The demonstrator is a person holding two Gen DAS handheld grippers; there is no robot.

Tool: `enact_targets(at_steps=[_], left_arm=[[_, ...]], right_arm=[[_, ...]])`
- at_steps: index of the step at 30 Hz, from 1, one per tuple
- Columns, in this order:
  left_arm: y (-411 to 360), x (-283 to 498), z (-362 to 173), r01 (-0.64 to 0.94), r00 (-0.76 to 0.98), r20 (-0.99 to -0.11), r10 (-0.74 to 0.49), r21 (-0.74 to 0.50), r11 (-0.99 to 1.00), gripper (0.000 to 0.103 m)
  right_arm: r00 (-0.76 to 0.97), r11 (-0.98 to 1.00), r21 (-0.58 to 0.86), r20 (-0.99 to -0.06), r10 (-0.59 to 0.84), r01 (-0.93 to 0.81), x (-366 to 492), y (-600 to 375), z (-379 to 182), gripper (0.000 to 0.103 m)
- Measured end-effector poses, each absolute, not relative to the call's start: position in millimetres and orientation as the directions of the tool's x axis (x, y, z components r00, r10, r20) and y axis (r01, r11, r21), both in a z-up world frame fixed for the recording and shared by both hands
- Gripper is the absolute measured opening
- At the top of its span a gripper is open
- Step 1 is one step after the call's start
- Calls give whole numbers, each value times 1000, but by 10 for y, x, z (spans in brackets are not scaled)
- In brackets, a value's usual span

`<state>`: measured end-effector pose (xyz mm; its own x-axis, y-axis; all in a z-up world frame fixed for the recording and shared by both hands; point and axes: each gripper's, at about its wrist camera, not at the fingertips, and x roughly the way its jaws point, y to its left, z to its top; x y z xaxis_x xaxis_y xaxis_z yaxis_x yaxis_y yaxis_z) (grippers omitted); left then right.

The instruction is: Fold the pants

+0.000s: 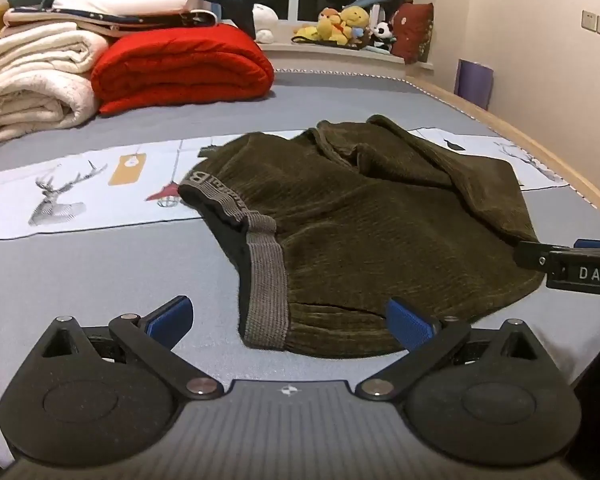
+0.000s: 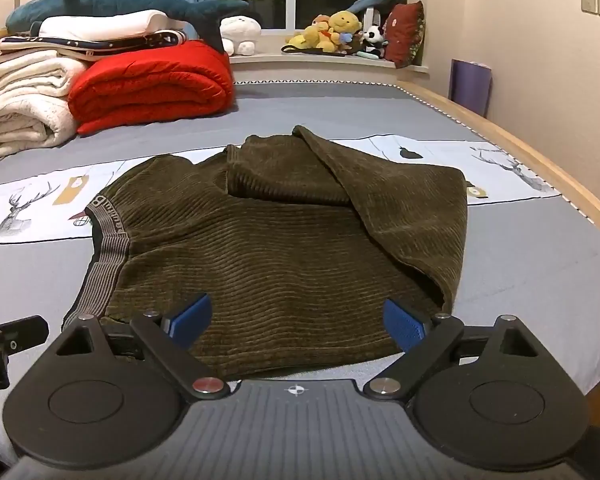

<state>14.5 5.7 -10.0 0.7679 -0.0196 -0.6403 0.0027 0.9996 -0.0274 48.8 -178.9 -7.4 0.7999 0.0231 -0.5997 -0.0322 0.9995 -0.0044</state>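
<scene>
Olive-green corduroy pants [image 1: 364,220] lie folded over on the grey bed sheet [image 1: 100,272], grey waistband [image 1: 266,272] to the left, legs doubled back on top. They also show in the right wrist view [image 2: 284,240]. My left gripper [image 1: 290,322] is open and empty, its blue pads just short of the pants' near waistband corner. My right gripper [image 2: 298,322] is open and empty at the pants' near edge, its pads over the fabric's front hem. The right gripper's body shows at the right edge of the left wrist view [image 1: 580,268].
A red quilt [image 1: 184,68] and rolled white blankets [image 1: 32,80] are stacked at the back left, a blue shark plush [image 2: 132,2] on top. Stuffed toys [image 2: 336,32] sit on the window sill. The bed's wooden edge [image 2: 560,176] runs along the right.
</scene>
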Motion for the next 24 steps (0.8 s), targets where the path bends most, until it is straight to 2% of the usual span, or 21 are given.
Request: enact_targets(at_steps=[7,24], left_arm=[[96,66,-64,35,775,-627,-80,-84,996,103],[140,105,-141,13,741,-666,-82,-108,994,103]], right_arm=[[795,1000,-13,-607,2,-13,500,-1764,-96,91],[785,999,-30,-619,13,-40,493,-1736,-111,91]])
